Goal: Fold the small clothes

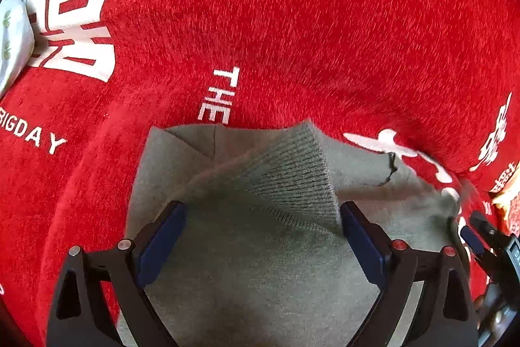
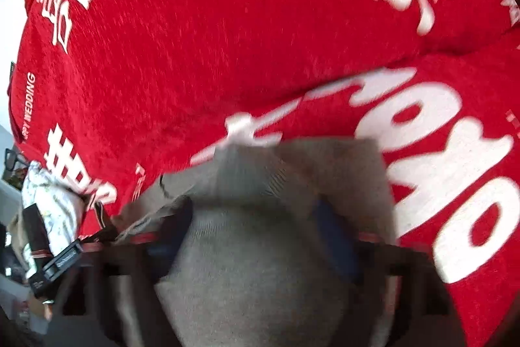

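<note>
Two sets of tongs are seen over one grey garment (image 1: pixel 247 249), which is spread on a red cloth (image 1: pixel 276 21) printed with white characters and the words "THE" and "BIGDAY". What lies under the cloth cannot be told.

In the left wrist view, the left tongs (image 1: pixel 263 217) are held spread wide, with both blue pads (image 1: pixel 162 246) apart and nothing pinched between them. A ribbed band of the garment is raised in a peak between the pads, its right edge just beside the right pad. Flat grey fabric is shown beneath and beyond the band, reaching to the word "THE". At the garment's right edge, the tip of the right tongs (image 1: pixel 477 230) is caught at the border of the view; whether fabric is pinched there cannot be told from this side.

In the right wrist view, which is blurred by motion, the right tongs (image 2: pixel 256 210) are buried in the garment (image 2: pixel 247 265). Grey fabric is bunched between the fingers and draped over them, with a blue pad (image 2: pixel 331 236) partly showing to the right of the bulge. Whether the fingers are clenched on the fabric cannot be told. To the left of the garment, the left tongs (image 2: pixel 97 217) are seen near its edge, and a white floral-print fabric (image 2: pixel 52 204) is glimpsed further left.
</note>
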Tool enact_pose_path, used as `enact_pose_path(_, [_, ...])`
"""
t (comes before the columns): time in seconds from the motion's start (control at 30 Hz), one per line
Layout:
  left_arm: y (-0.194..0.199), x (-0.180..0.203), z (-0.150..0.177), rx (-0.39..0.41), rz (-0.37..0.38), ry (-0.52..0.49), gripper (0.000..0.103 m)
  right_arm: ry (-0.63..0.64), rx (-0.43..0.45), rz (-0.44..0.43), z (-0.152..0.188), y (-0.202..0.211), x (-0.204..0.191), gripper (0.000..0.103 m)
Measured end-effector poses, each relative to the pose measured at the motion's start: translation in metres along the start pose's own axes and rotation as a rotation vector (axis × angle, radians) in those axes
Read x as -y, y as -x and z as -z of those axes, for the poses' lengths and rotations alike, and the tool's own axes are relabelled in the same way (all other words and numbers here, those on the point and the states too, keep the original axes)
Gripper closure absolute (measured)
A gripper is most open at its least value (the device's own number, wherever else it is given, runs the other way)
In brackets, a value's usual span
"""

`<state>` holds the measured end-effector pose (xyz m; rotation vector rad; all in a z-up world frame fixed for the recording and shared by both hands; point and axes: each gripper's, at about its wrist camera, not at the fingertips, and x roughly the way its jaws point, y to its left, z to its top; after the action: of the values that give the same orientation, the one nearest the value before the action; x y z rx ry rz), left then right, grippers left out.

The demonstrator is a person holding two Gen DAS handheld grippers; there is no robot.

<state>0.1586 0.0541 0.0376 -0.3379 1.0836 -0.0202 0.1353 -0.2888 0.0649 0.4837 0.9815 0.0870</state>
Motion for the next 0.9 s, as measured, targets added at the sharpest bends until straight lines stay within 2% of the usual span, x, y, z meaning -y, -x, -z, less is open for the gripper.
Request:
enact_pose_path(0.13, [0.013,-0.003,0.001,0.028,0.017,-0.019,0.007,0.024,0.018,-0.001,-0.002,0.012,-0.003,0.016])
enact_pose_path(0.23, [0.018,0.008,0.004,0.048,0.007,-0.088,0.007,0.126,0.027,0.062,-0.001,0.013,-0.015,0.016])
enact_pose_path(0.33, [0.011,0.026,0.005,0.034,-0.003,-0.165,0.007,0.205,-0.014,0.073,0.002,0.0,-0.032,0.016])
enact_pose_path(0.4, [0.003,0.04,0.005,0.037,-0.04,-0.217,0.007,0.26,-0.038,0.077,0.005,-0.009,-0.044,0.016])
enact_pose_path(0.5, [-0.014,0.045,0.0,0.032,-0.134,-0.253,0.007,0.327,-0.075,0.119,0.008,-0.029,-0.053,0.016])
enact_pose_path(0.67, [-0.036,0.033,-0.005,0.0,-0.173,-0.242,0.007,0.304,-0.131,0.203,0.002,-0.061,-0.034,0.016])
enact_pose_path(0.77, [-0.045,0.03,-0.003,-0.003,-0.19,-0.255,0.007,0.276,-0.125,0.211,0.001,-0.067,-0.02,0.017])
enact_pose_path(0.9, [-0.051,0.032,-0.003,-0.007,-0.211,-0.272,0.007,0.304,-0.115,0.239,0.002,-0.072,-0.022,0.017])
